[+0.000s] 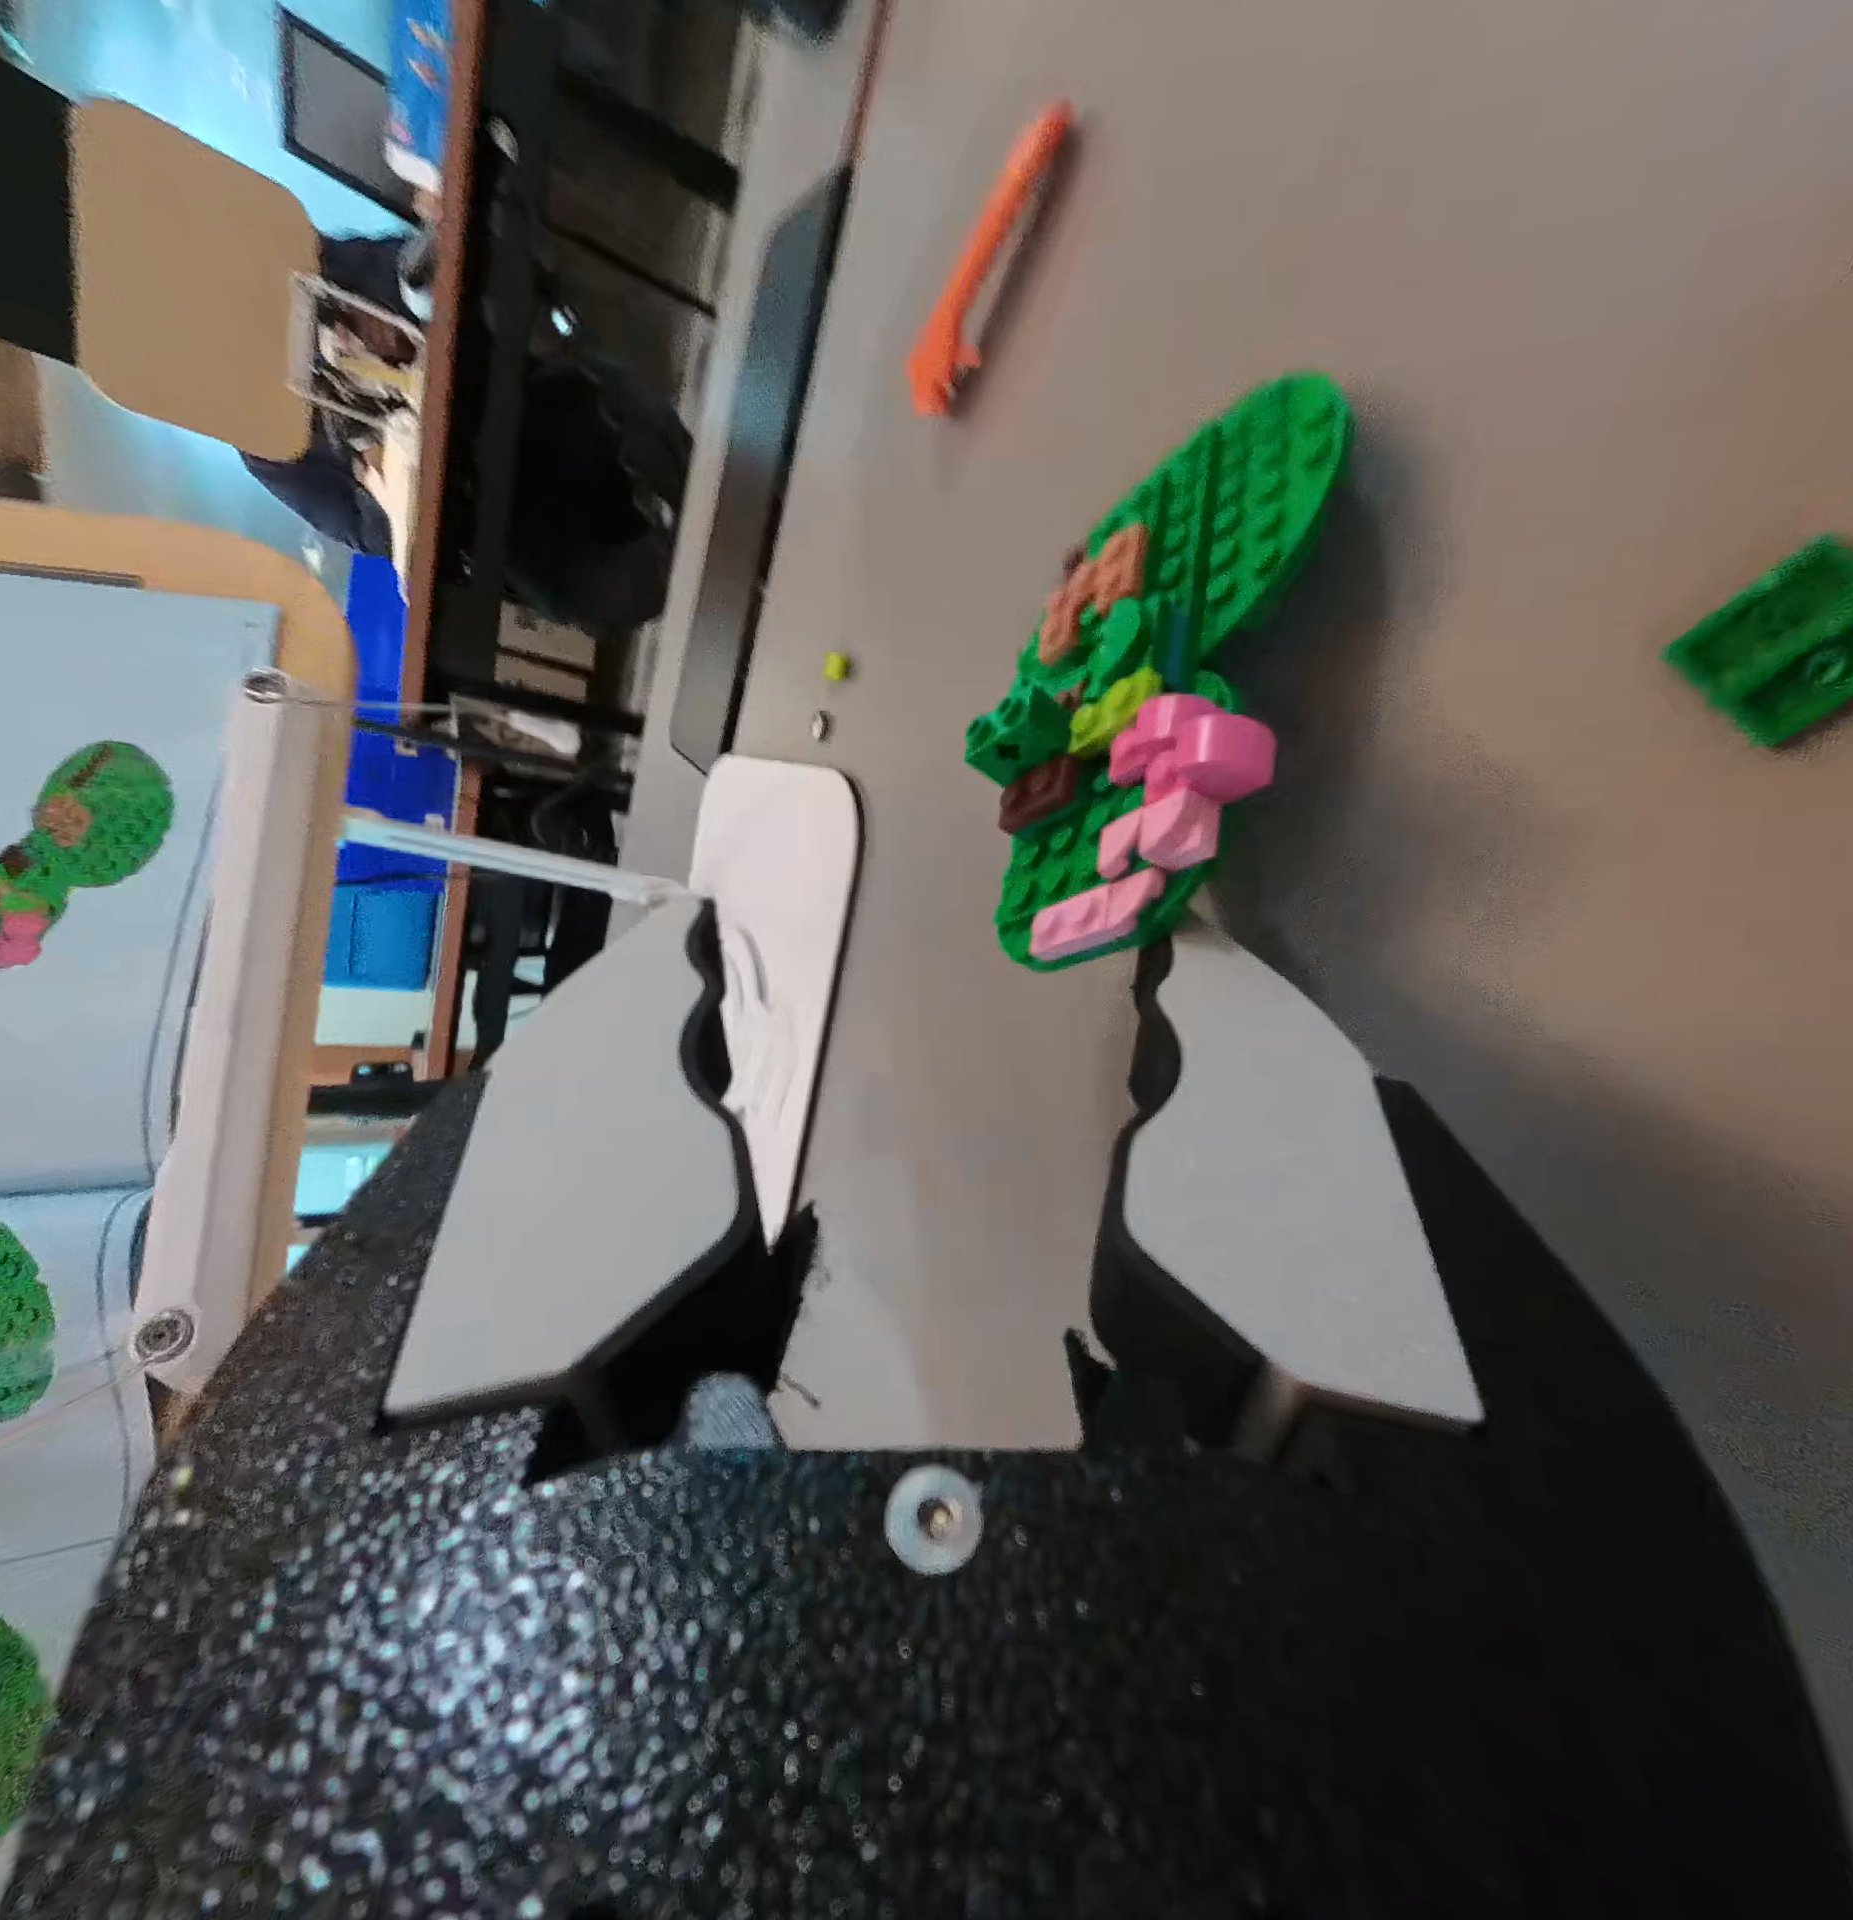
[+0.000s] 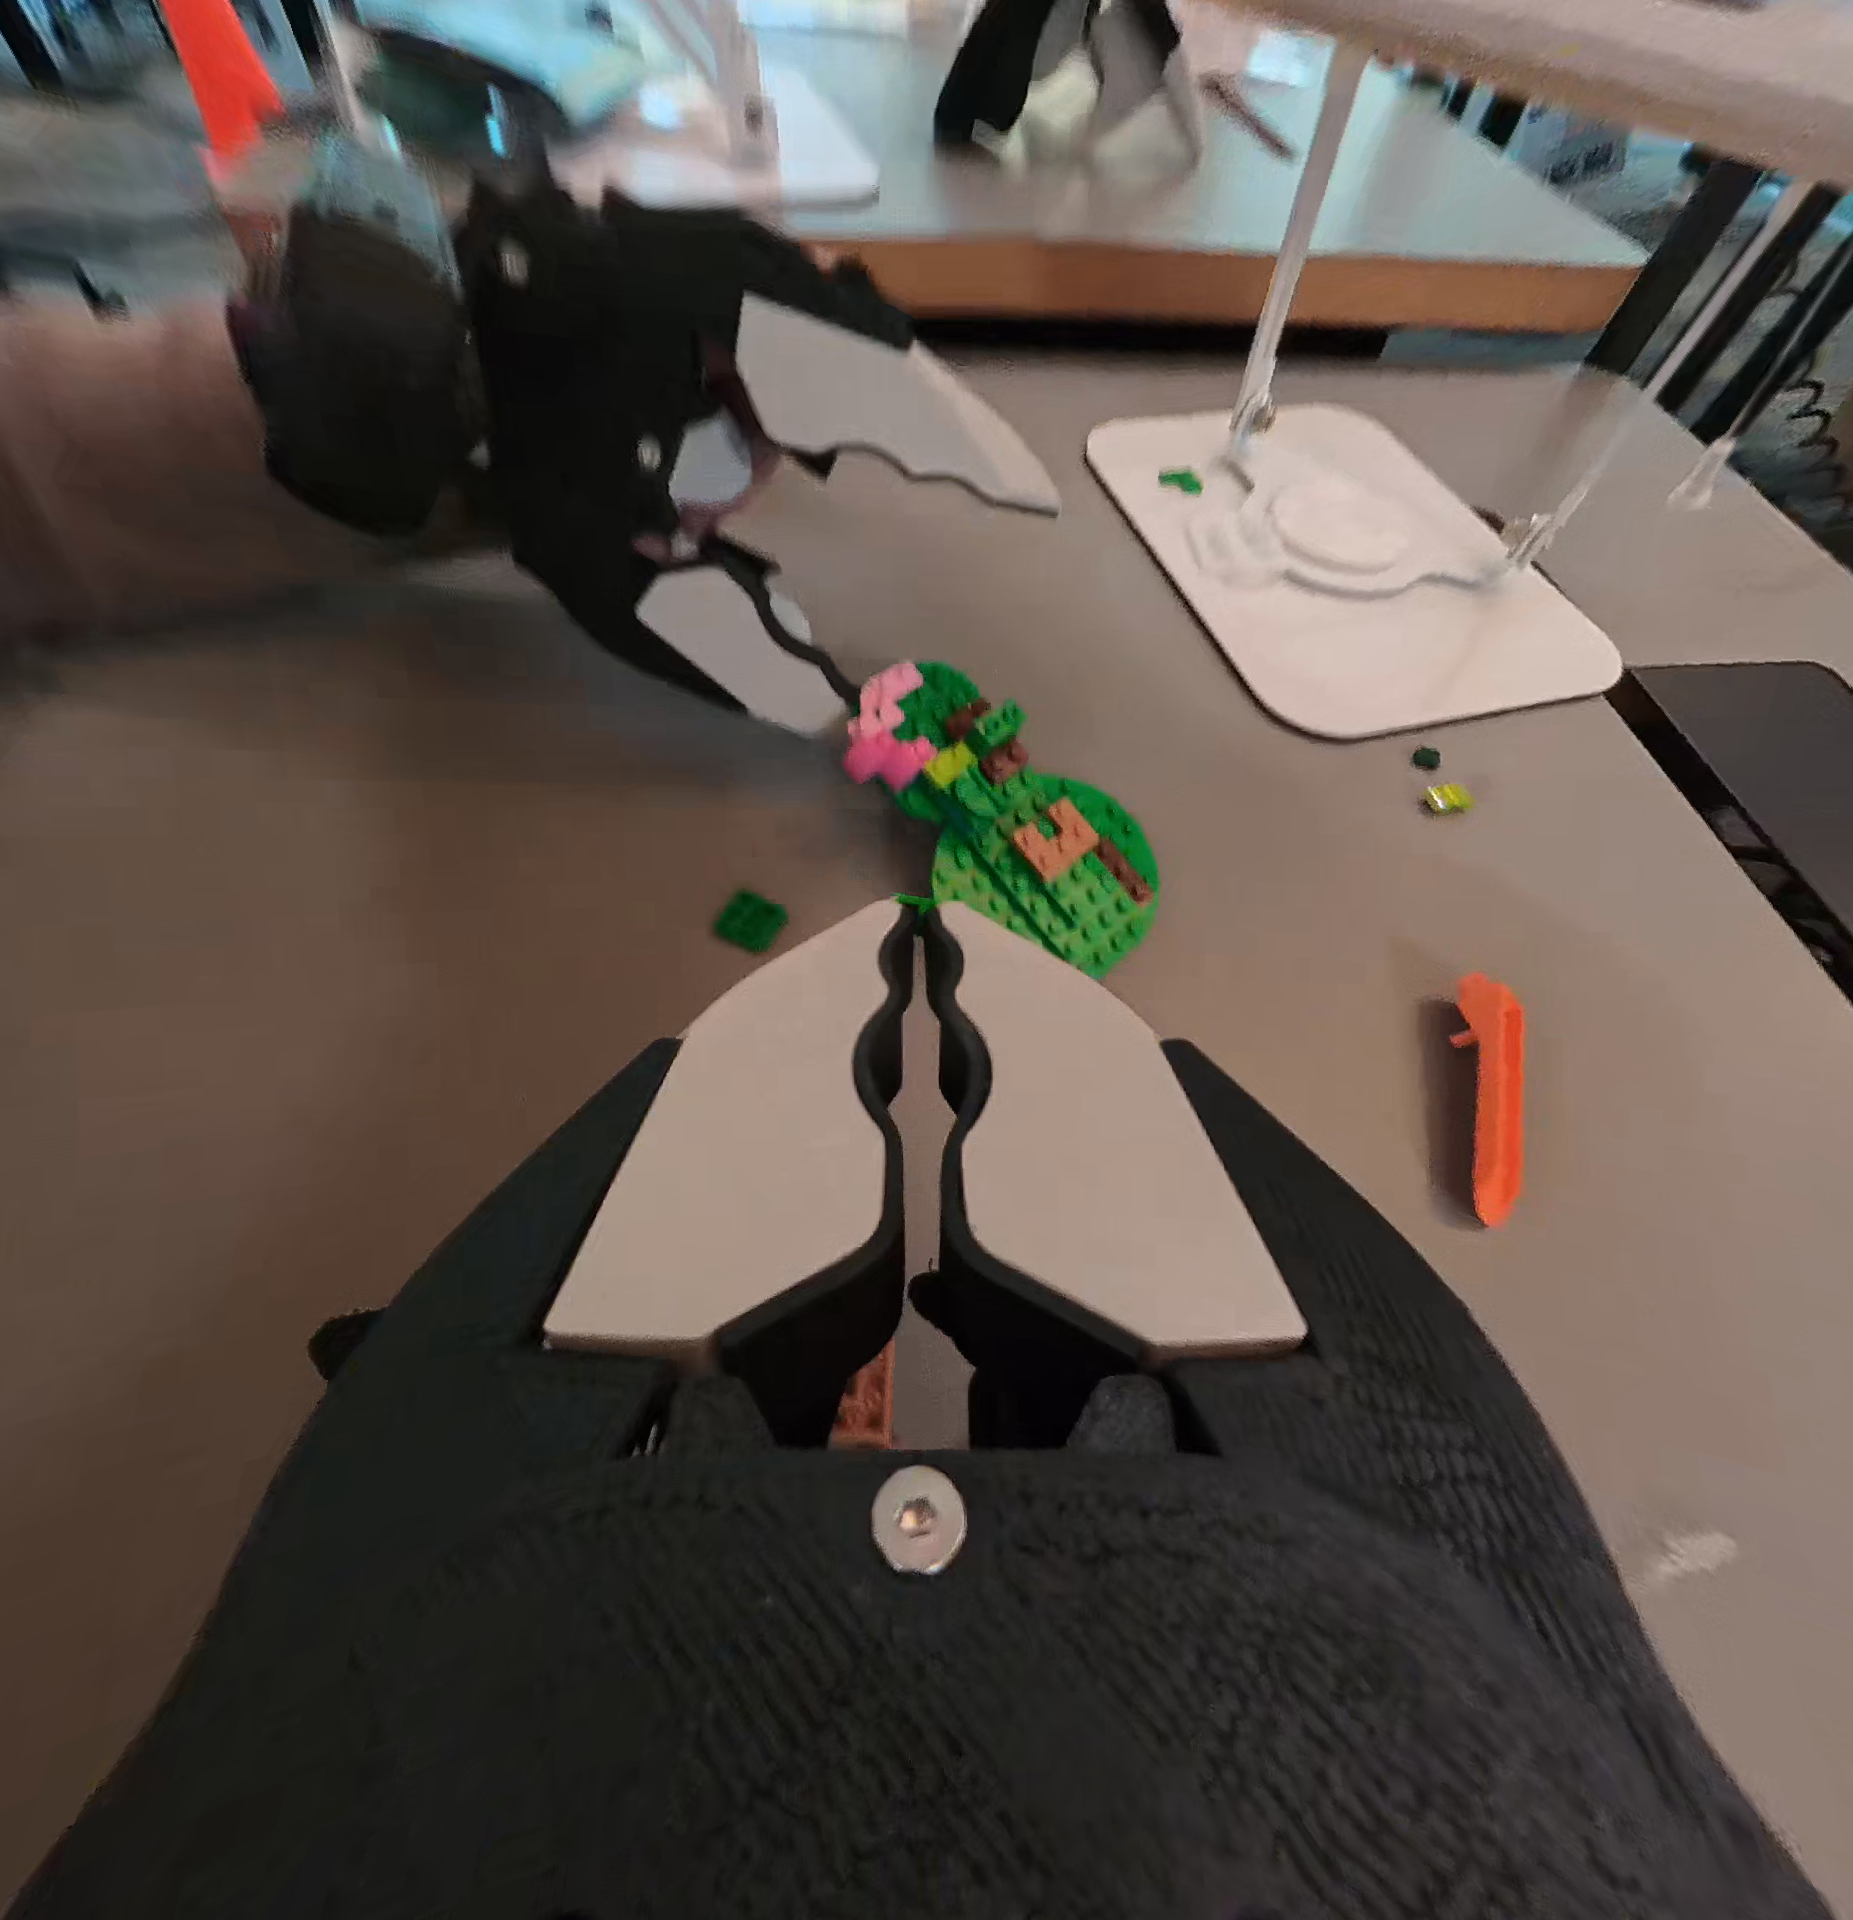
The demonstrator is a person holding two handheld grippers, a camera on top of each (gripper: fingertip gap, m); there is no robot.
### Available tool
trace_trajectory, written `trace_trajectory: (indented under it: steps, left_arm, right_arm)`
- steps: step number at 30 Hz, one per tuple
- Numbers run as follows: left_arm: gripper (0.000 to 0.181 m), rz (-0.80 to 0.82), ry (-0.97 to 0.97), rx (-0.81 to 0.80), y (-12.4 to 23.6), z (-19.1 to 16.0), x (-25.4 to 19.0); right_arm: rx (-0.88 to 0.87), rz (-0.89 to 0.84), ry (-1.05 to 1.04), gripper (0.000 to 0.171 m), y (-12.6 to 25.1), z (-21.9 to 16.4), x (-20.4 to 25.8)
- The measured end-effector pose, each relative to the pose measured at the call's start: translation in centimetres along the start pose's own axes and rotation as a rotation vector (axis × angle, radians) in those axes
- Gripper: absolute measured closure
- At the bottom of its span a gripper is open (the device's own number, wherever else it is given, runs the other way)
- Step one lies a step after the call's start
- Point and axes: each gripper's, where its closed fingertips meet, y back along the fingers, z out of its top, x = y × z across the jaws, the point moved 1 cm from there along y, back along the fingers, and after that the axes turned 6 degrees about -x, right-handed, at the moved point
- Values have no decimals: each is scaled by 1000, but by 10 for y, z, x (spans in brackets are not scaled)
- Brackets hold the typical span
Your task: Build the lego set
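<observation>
The lego build (image 1: 1213, 623) is a green studded plate with pink flower bricks (image 1: 1192, 758), brown and lime pieces, lying on the grey table. My left gripper (image 1: 927, 940) is open and empty, and its right fingertip touches the plate's near edge. In the right wrist view the build (image 2: 1047, 862) lies just ahead. My right gripper (image 2: 917, 920) is shut on a tiny green piece (image 2: 911, 902) at its tips, close to the plate's edge. The left gripper's lower finger (image 2: 735, 644) reaches the pink end of the build.
A small green plate (image 1: 1784, 655) (image 2: 750, 920) lies loose beside the build. An orange brick separator (image 1: 989, 260) (image 2: 1493, 1101) lies nearby. A white stand base (image 2: 1348, 571) holds clear legs. Tiny loose pieces (image 2: 1447, 798) lie near it. An instruction booklet (image 1: 70, 831) stands at the left. About 15 centimeters separates my left fingertips from my right. The right tips stand about 15 centimeters off the orange brick separator (image 2: 1493, 1101).
</observation>
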Motion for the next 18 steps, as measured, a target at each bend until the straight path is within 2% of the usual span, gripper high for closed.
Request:
trace_trajectory:
  steps: [3,7,10,15,17,18]
  left_arm:
    - [107,31,48,-112,5,20,4]
    - [123,85,55,-339,17,69,-3]
    - [122,49,29,-307,13,71,-13]
    - [123,-77,62,-212,-1,45,-31]
    - [121,-135,32,-153,-5,35,-41]
    - [126,-129,10,-139,-5,34,-41]
  right_arm:
    - [-107,37,-123,171,-2,15,3]
    - [-190,107,-240,171,-7,28,13]
    - [-176,100,-231,171,-11,25,15]
    - [-168,87,-246,171,-11,20,10]
    - [-173,77,-266,171,-11,20,6]
    - [-175,70,-277,171,-11,19,4]
